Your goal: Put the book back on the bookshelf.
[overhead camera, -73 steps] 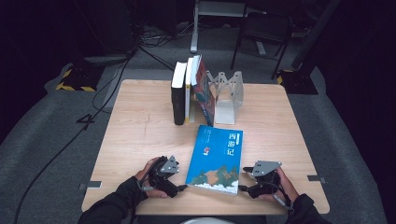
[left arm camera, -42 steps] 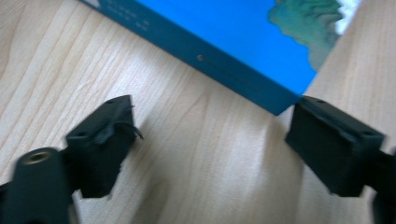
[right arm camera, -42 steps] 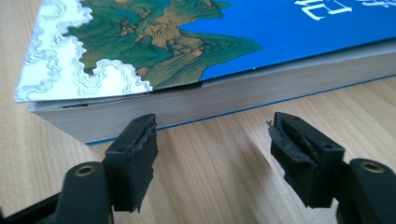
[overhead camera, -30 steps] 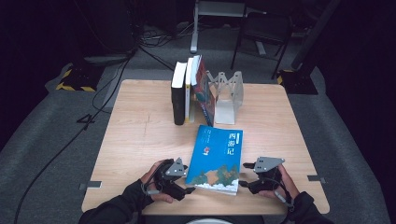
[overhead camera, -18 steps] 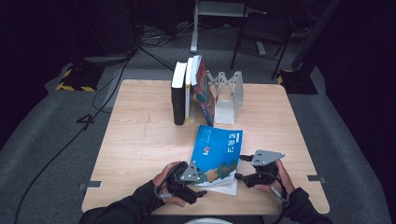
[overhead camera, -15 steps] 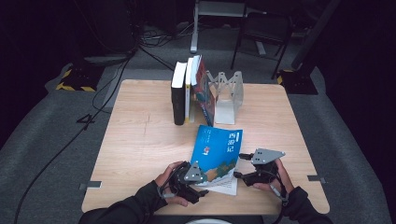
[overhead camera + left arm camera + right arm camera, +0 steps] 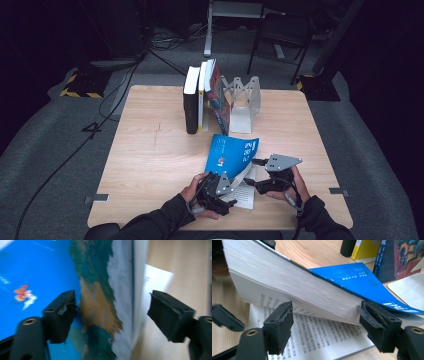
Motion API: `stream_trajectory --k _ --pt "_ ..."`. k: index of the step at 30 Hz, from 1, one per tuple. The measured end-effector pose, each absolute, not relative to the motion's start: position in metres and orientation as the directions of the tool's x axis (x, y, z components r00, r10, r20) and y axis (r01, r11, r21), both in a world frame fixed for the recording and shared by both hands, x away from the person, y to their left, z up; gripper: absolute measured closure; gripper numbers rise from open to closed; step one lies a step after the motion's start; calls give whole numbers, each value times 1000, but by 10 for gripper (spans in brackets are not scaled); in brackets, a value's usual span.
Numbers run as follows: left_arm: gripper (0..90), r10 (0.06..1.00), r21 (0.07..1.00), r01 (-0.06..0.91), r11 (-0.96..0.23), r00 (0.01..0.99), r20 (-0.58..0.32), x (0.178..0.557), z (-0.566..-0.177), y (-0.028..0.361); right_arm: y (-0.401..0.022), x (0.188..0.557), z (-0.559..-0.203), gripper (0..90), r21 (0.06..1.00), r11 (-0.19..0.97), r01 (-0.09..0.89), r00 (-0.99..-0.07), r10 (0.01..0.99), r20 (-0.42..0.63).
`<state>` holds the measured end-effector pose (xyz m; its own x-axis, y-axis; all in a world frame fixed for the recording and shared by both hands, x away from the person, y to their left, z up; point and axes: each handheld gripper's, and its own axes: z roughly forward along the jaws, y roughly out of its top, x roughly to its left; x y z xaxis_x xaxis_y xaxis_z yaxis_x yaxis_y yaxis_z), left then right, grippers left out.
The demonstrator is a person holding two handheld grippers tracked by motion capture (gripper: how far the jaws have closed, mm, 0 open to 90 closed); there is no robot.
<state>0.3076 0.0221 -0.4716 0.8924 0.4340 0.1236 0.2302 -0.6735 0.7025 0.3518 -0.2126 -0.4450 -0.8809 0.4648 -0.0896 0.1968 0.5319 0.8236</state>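
Book: I am opening the blue-covered paperback book at the near edge of the pale wooden worktop.
Left gripper: jaws straddling the cover edge, closing, not yet pressing.
Right gripper: jaws wide, propping the lifted page block, gripping nothing.
Progress: cover and pages raised; opening unfinished.
Room: bare worktop to my left; upright row of books well beyond.

- wooden table, light grain
- open blue book lies on it, between the two grippers
- upright books and metal bookend well beyond the grippers
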Motion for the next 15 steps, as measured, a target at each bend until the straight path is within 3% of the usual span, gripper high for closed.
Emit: stream_trajectory --k 4,9,15 --pt "433 499 726 253 -640 855 143 310 -473 23 -210 353 -443 268 827 526 198 -879 469 -88" --pt "547 490 768 261 -585 868 78 314 -470 33 -212 355 -444 268 837 503 215 -874 481 -65" --pt "709 447 755 196 -626 883 141 315 -464 40 -219 356 -444 303 848 477 230 -863 503 -49"
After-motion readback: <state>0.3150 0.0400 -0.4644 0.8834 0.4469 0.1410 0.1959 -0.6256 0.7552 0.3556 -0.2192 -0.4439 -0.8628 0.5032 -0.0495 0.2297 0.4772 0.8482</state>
